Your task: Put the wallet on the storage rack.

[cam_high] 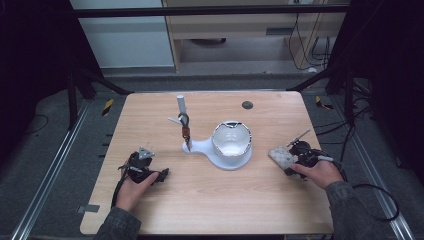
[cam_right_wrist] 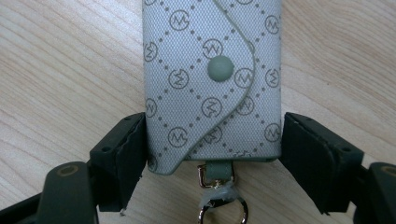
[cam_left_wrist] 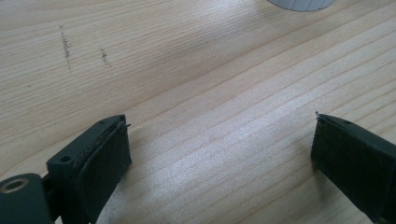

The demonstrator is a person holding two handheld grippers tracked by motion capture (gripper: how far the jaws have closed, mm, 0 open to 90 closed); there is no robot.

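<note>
A grey-green key case (cam_right_wrist: 212, 70) with a monogram pattern, a snap button and a metal ring at its near end lies flat on the wooden table (cam_high: 210, 200). My right gripper (cam_right_wrist: 212, 135) straddles the near end of the case, and both pads touch its sides. In the high view the key case (cam_high: 280, 156) sits at the table's right side with the right gripper (cam_high: 288, 162) behind it. At the left, my left gripper (cam_high: 164, 175) rests on the table. Its jaws (cam_left_wrist: 222, 140) stand wide apart over bare wood.
A white stand (cam_high: 220, 156) sits mid-table, with an upright post (cam_high: 181, 106), a dark item hanging from it (cam_high: 186, 131) and a white bowl-shaped part (cam_high: 231, 140). A small black disc (cam_high: 247, 105) lies near the far edge. The stand's rim (cam_left_wrist: 301, 3) lies ahead of the left gripper.
</note>
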